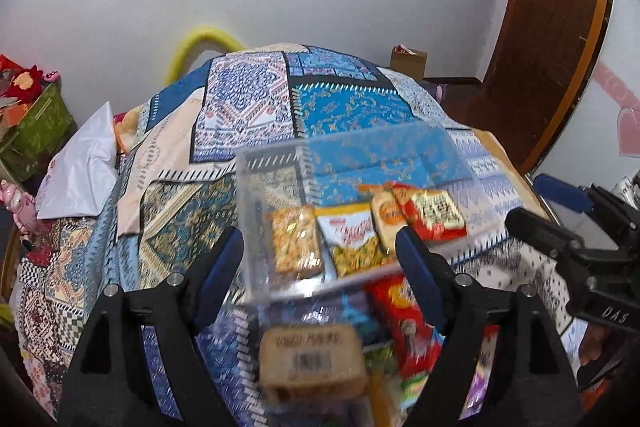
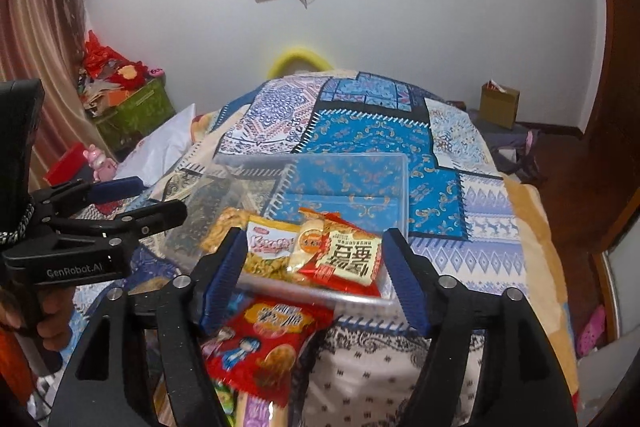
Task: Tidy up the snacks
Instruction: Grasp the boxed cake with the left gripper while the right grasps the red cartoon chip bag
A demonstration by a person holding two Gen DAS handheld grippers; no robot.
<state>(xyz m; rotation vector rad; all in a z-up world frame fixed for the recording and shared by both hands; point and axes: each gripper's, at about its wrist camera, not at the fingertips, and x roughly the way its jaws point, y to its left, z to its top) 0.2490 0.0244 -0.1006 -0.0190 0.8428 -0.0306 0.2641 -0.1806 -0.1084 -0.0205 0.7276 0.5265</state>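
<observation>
The left wrist view is blurred, and the loose packets (image 1: 312,359) at the bed's near edge are partly hidden by the fingers. Both the left gripper (image 1: 320,267) and right gripper (image 2: 314,279) stand open, empty, just short of the clear box (image 2: 312,195) on the bedspread (image 2: 460,187). Four snack packs (image 2: 316,251) lie in the box's near end.

Each black claw (image 2: 316,279) has ribbed blue pads (image 2: 224,281), silver screws and white lettering.
</observation>
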